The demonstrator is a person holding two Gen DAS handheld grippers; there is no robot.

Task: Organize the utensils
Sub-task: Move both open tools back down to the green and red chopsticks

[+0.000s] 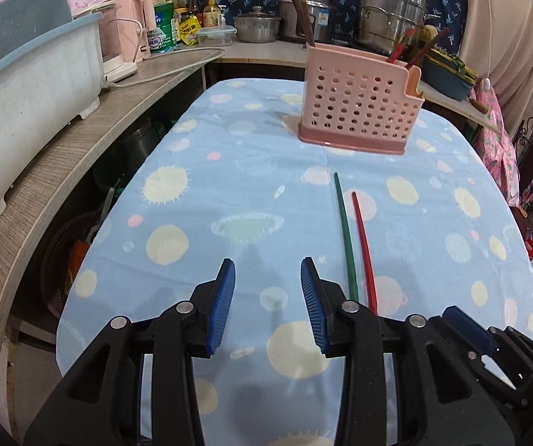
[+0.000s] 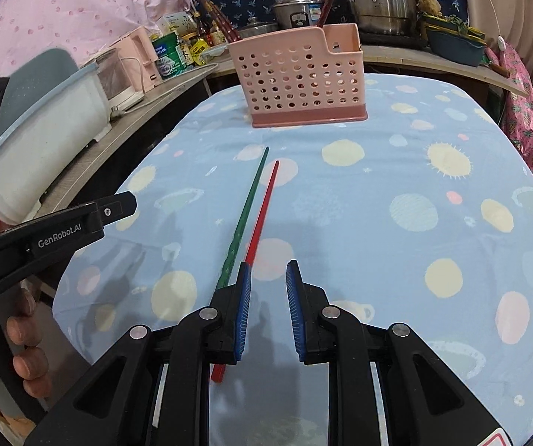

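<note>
A table with a light blue cloth (image 1: pixel 251 171) printed with planets and suns carries all the task's things. The pink holder (image 1: pixel 359 107) — a plastic caddy full of round holes — stands upright near the far edge of the table, a little toward the right side in the left wrist view. Dark brown and red sticks rise from it behind its front wall.

Two chopsticks lie flat on the cloth between the holder and the near edge. The green chopstick (image 1: pixel 345 238) and the red chopstick (image 1: pixel 365 249) lie just beside each other, almost parallel, with thin tips pointing to the holder; I cannot tell if they touch. The green one reaches a little farther toward the holder.

The left gripper (image 1: pixel 268 271) hovers over the cloth near the near edge, left of the chopsticks. Its blue pads are spread apart and nothing is between them.

The right gripper (image 2: pixel 268 273) is also near the near edge, with its jaws spread and empty. In the right wrist view the thick ends of both chopsticks pass under its left finger (image 2: pixel 244 308); the red chopstick's end comes out below it. The gap between the pads shows only cloth.

A curved wooden shelf (image 1: pixel 80 156) runs along the left edge of the table — on it stand a white and blue tub (image 1: pixel 24 85) and a pink appliance (image 1: pixel 136 26).
</note>
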